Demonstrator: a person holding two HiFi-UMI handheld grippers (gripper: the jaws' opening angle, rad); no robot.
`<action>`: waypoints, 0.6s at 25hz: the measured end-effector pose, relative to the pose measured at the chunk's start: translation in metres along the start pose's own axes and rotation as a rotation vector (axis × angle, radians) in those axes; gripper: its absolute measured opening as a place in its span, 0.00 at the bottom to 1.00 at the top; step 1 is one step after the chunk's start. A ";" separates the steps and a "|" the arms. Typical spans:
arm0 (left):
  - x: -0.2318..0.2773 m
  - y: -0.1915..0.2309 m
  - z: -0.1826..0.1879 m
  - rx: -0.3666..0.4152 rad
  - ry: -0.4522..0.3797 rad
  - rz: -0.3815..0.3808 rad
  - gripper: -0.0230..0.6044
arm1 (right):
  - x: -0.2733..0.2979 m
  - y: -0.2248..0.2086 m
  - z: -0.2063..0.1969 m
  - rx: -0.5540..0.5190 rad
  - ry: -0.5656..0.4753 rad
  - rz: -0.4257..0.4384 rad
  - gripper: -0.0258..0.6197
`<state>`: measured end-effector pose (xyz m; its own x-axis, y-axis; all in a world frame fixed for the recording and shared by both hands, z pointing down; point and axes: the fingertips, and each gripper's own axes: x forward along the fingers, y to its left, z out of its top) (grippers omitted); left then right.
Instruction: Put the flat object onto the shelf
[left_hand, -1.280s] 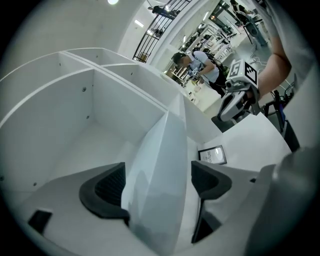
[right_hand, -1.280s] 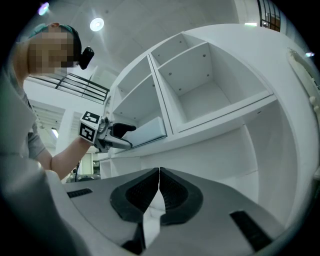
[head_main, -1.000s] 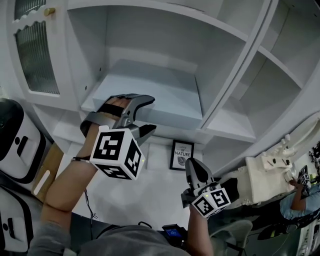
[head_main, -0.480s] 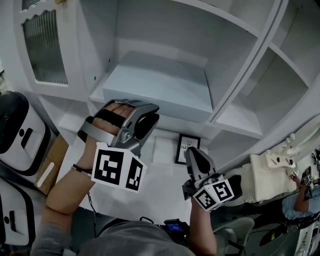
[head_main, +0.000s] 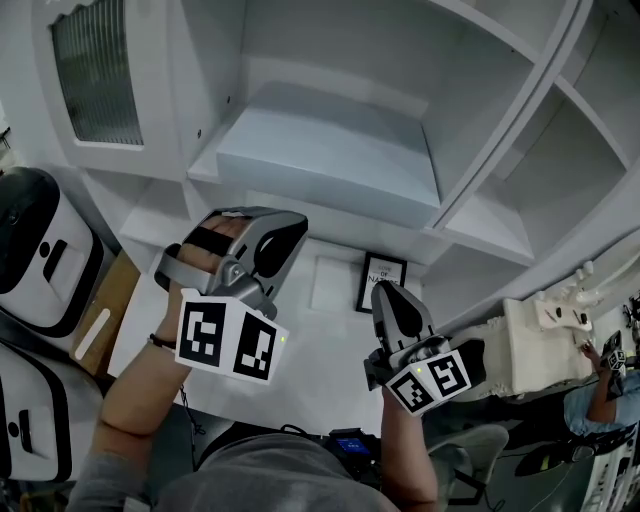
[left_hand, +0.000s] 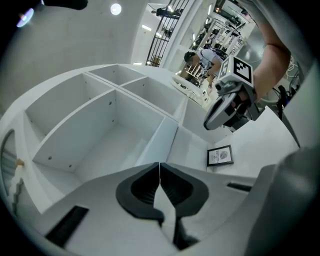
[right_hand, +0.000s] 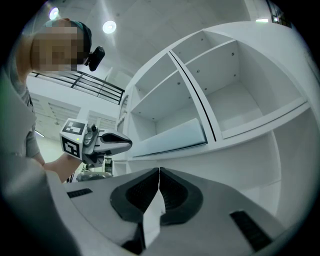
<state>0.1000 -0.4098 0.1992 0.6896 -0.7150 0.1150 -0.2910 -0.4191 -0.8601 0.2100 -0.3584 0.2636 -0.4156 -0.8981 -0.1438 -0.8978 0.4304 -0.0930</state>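
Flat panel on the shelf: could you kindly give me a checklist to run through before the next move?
1. The flat panel lies in the compartment: ok.
2. The left gripper has just closed its fingers, nothing between them: ok.
3. The right gripper is shut and empty: ok.
4. Both grippers are clear of the panel: ok.
5. Panel pushed fully back: cannot tell.
6. The framed print is not touched by either gripper: ok.

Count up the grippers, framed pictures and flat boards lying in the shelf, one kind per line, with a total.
Grippers: 2 (left gripper, right gripper)
Framed picture: 1
Flat board: 1
Total: 4
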 end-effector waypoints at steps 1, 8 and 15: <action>-0.002 -0.001 -0.001 -0.025 -0.012 0.003 0.05 | 0.000 0.002 0.000 -0.002 0.000 0.002 0.08; -0.020 -0.012 -0.010 -0.246 -0.085 0.003 0.05 | -0.007 0.004 0.008 -0.020 -0.048 -0.031 0.08; -0.038 -0.019 -0.028 -0.434 -0.148 0.011 0.05 | -0.016 0.002 0.009 -0.020 -0.051 -0.054 0.08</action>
<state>0.0611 -0.3902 0.2251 0.7629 -0.6464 0.0080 -0.5280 -0.6301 -0.5693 0.2166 -0.3422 0.2569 -0.3586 -0.9142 -0.1890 -0.9219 0.3786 -0.0821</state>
